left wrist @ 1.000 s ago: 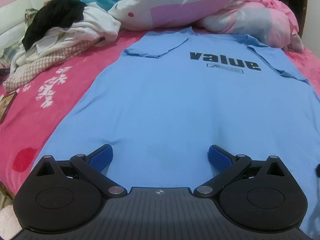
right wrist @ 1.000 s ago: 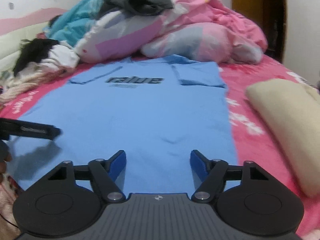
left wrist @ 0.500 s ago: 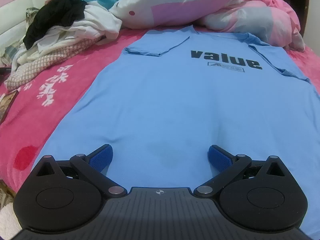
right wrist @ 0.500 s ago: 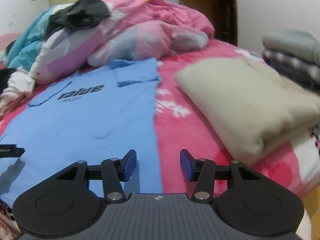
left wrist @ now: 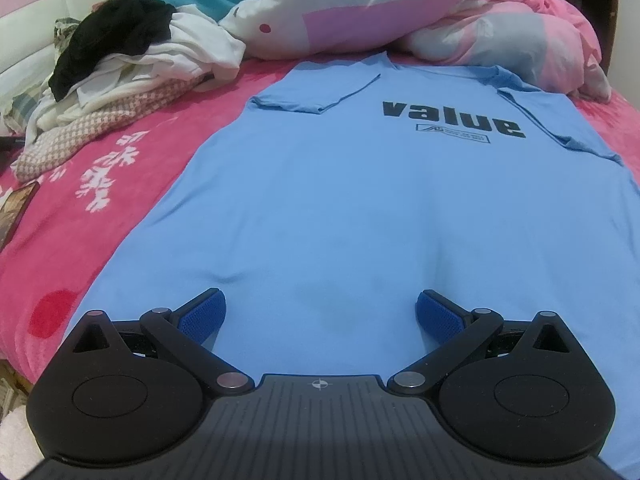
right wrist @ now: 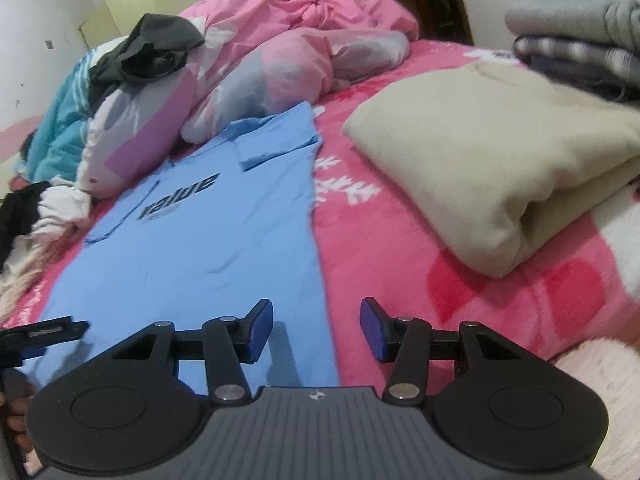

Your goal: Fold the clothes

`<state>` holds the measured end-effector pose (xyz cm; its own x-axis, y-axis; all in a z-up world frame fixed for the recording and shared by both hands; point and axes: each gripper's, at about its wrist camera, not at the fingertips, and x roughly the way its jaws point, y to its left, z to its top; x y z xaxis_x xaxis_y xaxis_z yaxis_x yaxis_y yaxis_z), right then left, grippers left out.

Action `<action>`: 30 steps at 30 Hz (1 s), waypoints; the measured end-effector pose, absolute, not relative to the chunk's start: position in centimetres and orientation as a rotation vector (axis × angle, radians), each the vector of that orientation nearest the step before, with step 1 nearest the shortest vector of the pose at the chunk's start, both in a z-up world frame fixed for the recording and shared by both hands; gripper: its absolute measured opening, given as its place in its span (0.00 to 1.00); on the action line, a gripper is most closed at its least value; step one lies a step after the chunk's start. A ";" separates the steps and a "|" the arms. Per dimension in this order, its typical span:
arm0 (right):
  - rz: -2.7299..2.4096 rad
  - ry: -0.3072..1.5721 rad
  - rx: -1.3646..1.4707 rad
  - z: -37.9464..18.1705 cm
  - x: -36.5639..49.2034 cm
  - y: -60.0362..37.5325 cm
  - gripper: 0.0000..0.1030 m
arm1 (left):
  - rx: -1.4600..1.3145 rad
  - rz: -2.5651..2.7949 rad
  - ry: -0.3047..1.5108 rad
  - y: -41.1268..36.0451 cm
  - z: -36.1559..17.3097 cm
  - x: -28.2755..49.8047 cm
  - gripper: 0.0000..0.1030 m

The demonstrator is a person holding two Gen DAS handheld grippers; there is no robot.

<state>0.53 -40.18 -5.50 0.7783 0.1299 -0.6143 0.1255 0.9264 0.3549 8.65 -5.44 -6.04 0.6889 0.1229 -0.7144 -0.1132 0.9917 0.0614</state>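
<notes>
Blue T-shirt [left wrist: 360,208] flat on bed [right wrist: 420,264], long axis hem-to-collar, running away from both claws. Left gripper [left wrist: 319,312] released, over hem middle. Right gripper [right wrist: 317,330] released, nothing between pads, straddling right hem corner; nearer side edge.

T-shirt [left wrist: 360,208] on bed [left wrist: 80,240], duvet [left wrist: 440,12] behind
</notes>
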 end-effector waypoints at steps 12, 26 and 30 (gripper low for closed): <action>0.037 0.681 0.424 -6.1 0.1 -40.3 0.50 | -0.041 0.024 0.724 -3.2 -5.8 5.3 1.00; 0.047 0.684 0.418 -6.2 0.1 -40.0 0.54 | -0.140 0.048 0.568 5.5 -4.7 0.6 1.00; 0.043 0.686 0.406 -6.1 0.1 -39.6 0.55 | -0.180 0.053 0.560 8.2 -5.0 0.9 0.99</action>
<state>0.12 -39.63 -6.14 0.7758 0.1708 -0.6075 0.0934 0.9210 0.3781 0.91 8.21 -4.97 0.8462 0.0014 -0.5329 -0.0995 0.9828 -0.1553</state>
